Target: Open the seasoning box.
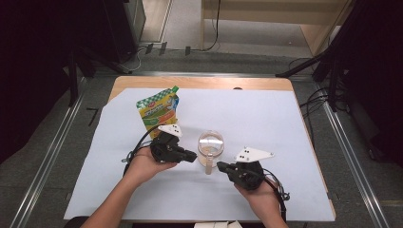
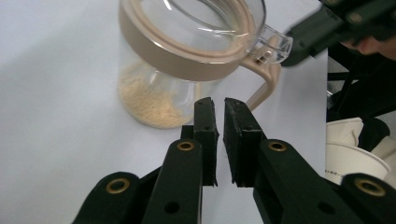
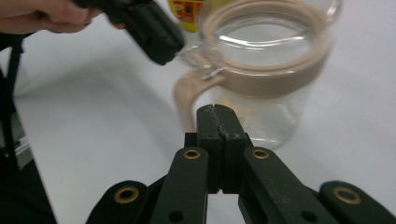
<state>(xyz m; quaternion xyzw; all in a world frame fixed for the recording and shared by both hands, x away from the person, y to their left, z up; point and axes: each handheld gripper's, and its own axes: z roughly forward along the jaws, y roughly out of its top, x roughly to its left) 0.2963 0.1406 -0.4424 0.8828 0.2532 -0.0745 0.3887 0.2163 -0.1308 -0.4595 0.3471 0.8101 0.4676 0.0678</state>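
A clear glass jar [image 1: 210, 146] with a tan rim and handle stands mid-table, with tan granules [image 2: 144, 100] at its bottom. My left gripper [image 1: 191, 156] lies just left of the jar, pointing at it; in the left gripper view [image 2: 219, 103] its jaws stand a narrow slit apart with nothing between them. From the right, my right gripper [image 1: 219, 165] points at the jar's handle [image 3: 187, 95]. Its jaws [image 3: 215, 109] are shut, pad against pad, and empty. A green and yellow pouch [image 1: 159, 109] stands behind the left gripper.
A pale sheet [image 1: 266, 114] covers the wooden table [image 1: 199, 81]. White paper cups [image 2: 350, 151] sit past the near table edge. Dark stands and cables ring the table on the floor.
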